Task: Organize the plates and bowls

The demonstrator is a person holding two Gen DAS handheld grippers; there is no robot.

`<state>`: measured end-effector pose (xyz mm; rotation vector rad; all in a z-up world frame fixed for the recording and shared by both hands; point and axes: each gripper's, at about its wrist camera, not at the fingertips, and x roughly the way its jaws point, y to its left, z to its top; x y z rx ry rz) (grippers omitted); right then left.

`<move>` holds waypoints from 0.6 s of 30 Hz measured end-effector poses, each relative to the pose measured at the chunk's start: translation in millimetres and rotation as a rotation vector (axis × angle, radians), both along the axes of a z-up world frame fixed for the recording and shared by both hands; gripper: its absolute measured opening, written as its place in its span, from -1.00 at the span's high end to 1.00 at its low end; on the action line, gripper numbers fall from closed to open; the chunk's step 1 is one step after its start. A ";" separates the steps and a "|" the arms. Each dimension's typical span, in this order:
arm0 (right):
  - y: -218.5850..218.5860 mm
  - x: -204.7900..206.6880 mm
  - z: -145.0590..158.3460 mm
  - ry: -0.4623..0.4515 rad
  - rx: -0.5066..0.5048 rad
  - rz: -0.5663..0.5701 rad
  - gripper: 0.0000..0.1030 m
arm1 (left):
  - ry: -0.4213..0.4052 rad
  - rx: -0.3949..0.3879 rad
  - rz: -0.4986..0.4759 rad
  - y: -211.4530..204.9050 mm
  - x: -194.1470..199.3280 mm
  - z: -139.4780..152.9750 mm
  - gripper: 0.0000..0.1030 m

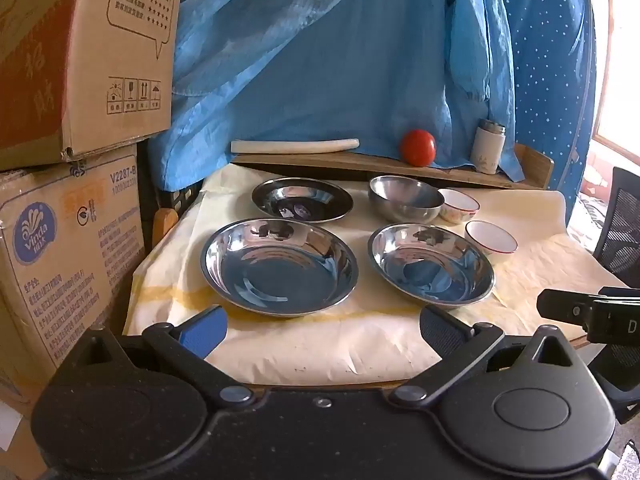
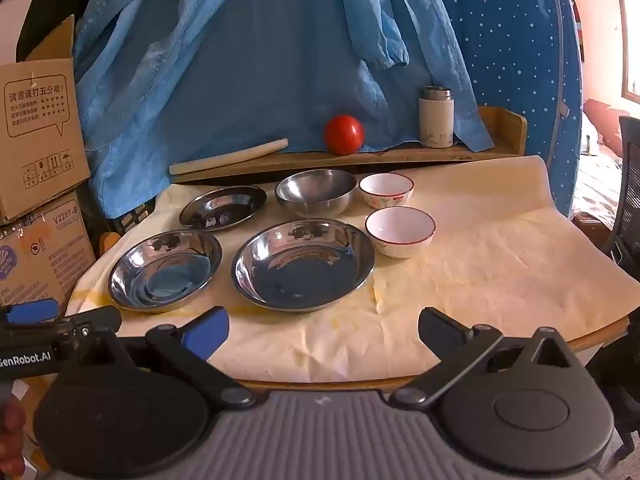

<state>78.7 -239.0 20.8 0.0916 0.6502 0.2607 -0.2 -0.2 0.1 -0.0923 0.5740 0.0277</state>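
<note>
A: Left wrist view, item by item?

B: Left claw: jaws spread wide, nothing between them, hovering over the near edge of the desk, which is covered with cream paper. Near-left steel plate sits just ahead of the claw. Near-right steel plate lies beside it, apart. Far steel plate lies behind the near-left one. Steel bowl stands behind the near-right plate, touching or nearly touching the far white bowl. Near white bowl, red-rimmed, stands just right of the near-right plate.

A: And behind them?

B: Wooden shelf carrying a white stick, a tomato and a white flask. Blue cloth hangs behind. Cardboard boxes are stacked at left. Part of the right claw shows at the right edge.

A: Right wrist view?

B: Right claw: jaws fully apart, empty, over the desk's near edge. The same six dishes, all upright and unstacked: two plates in front, the third plate, the steel bowl and one white bowl behind, the other white bowl right of the larger-looking front plate. Left claw's blue pad is visible at the left edge. A hand shows bottom left.
</note>
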 end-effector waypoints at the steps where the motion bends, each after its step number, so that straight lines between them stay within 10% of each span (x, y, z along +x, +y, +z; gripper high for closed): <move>1: 0.0 -0.2 0.3 -0.004 0.000 0.000 -1.00 | 0.000 0.004 0.000 -0.3 -0.2 0.1 -0.98; 18: 0.3 -1.4 0.1 0.001 0.002 -0.002 -1.00 | 0.003 0.010 -0.019 -4.7 -1.6 -1.6 -0.98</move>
